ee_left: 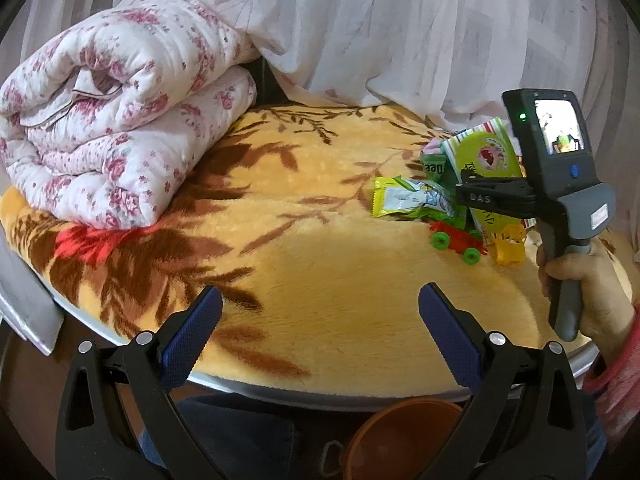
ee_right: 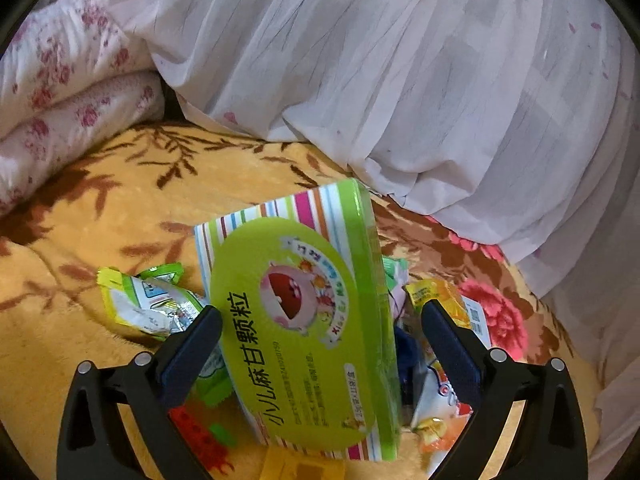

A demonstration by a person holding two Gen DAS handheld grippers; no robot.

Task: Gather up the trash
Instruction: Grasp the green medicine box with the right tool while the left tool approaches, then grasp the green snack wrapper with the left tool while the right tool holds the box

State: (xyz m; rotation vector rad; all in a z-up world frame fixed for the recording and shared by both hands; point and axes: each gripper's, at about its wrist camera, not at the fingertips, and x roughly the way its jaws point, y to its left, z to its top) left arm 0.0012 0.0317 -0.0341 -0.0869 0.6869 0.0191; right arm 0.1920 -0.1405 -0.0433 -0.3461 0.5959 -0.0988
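A green striped medicine box (ee_right: 304, 320) stands tilted among the trash on the yellow blanket (ee_left: 340, 280). My right gripper (ee_right: 320, 320) is open with its fingers on either side of the box; I cannot tell if the pads touch it. The box (ee_left: 484, 156) and my right gripper (ee_left: 496, 196) show at the right of the left wrist view. A green-yellow wrapper (ee_left: 412, 200) lies left of the box, also in the right wrist view (ee_right: 148, 304). An orange wrapper (ee_right: 444, 300) lies right of it. My left gripper (ee_left: 320, 336) is open and empty above the blanket's near edge.
A red toy car with green wheels (ee_left: 460, 242) and a yellow toy block (ee_left: 510, 246) lie in front of the box. A folded floral quilt (ee_left: 120, 128) fills the left. White draped fabric (ee_left: 400, 32) hangs behind. An orange-brown bucket (ee_left: 400, 440) sits below the bed edge.
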